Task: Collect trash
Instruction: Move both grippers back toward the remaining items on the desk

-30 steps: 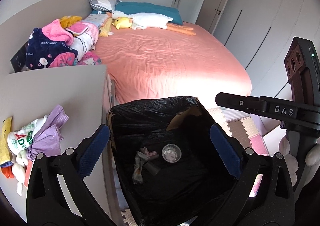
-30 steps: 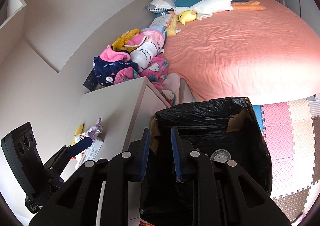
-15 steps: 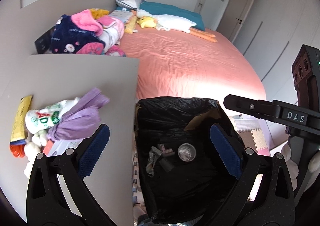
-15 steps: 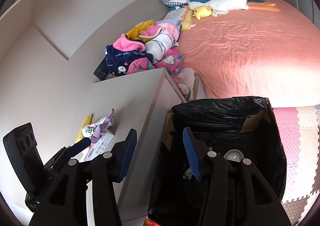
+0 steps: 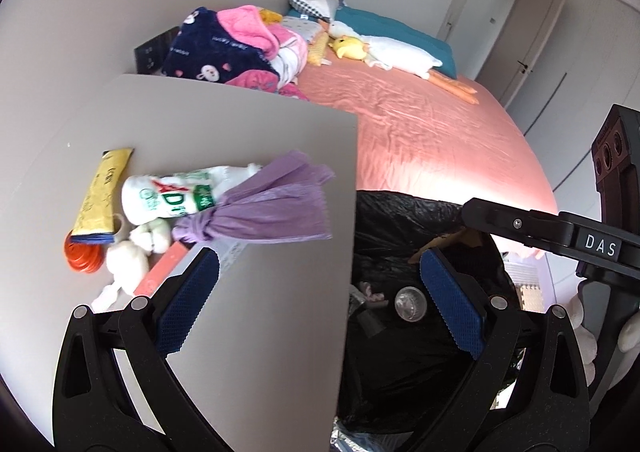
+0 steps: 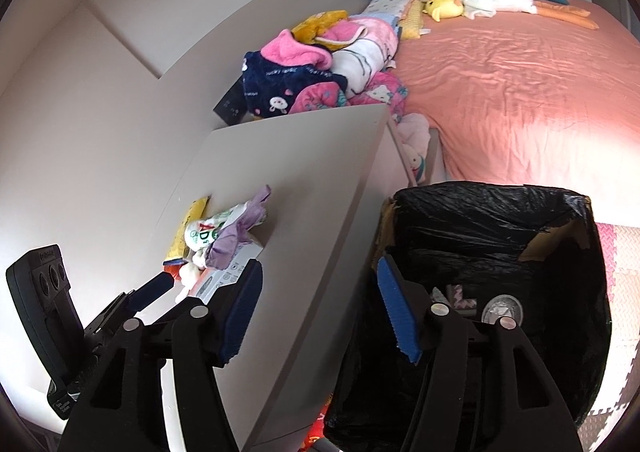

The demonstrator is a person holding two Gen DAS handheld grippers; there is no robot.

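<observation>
Now hovering above the grey bedside worktop (image 5: 224,124) and the black-lined cardboard trash bin (image 6: 472,220) that stands just beside its edge. Left gripper (image 5: 320,300) spread wide with nothing between the blue pads, one pad over the worktop, the other over the bin's mouth. Right gripper (image 6: 316,316) likewise apart and empty, jaws having just been opening, straddling that same worktop edge (left pad above the grey top, right pad above the black liner).

Still on the worktop, well back from the bin-side edge: a crumpled purple plastic bag knotted at one end (image 5: 264,212), touching a white squashed bottle with green and red print (image 5: 168,196). Beyond the bottle, away from the bin, a flat yellow sachet (image 5: 102,192), an orange ribbed cap (image 5: 82,258) and some white fluffy wads (image 5: 136,248). Under the purple bag, a white box with a pink side (image 5: 168,272), partly hidden behind the left gripper's pad.

Down in the bin already: a round silvery foil cup (image 5: 410,302) and some greyish scraps (image 5: 368,292) on the black liner.

Past the bin, a bed with a salmon-pink sheet (image 5: 432,132); a heap of pink and navy blankets (image 5: 240,48) behind the worktop.
</observation>
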